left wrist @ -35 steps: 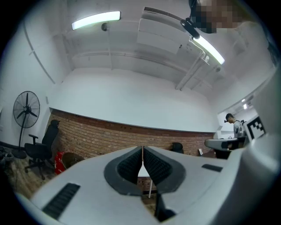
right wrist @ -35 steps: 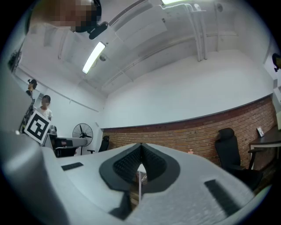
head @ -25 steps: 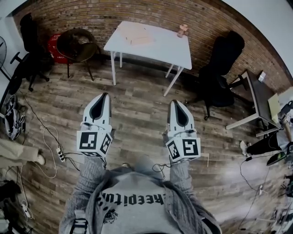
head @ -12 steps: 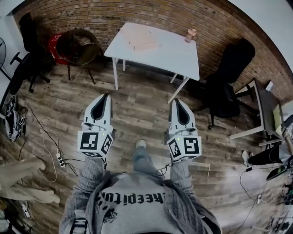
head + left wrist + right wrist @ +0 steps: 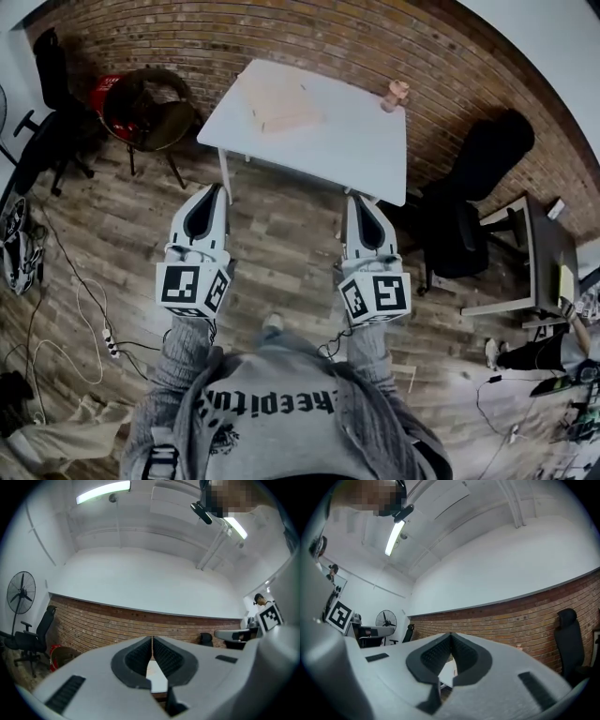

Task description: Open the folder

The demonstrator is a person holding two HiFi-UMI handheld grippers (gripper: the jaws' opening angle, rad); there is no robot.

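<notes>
A pale tan folder (image 5: 278, 105) lies flat and closed on the far left part of a white table (image 5: 356, 150) against the brick wall. My left gripper (image 5: 216, 189) is held out in front of me, its tip just short of the table's near edge, jaws shut and empty. My right gripper (image 5: 359, 199) is beside it, also shut on nothing, with its tip at the table's near edge. In the left gripper view the left gripper (image 5: 152, 638) has its pads meeting. The right gripper (image 5: 451, 633) shows the same in its own view. Both are well short of the folder.
A small pinkish object (image 5: 397, 94) stands at the table's far right corner. A black office chair (image 5: 469, 206) is to the right, with a dark side desk (image 5: 530, 253) beyond it. A round dark chair (image 5: 150, 108) is at the left. Cables (image 5: 66, 319) trail over the wooden floor.
The table and folder have come nearer and larger in the head view as the person walks toward them. Both grippers keep the same pose, shut and side by side.
</notes>
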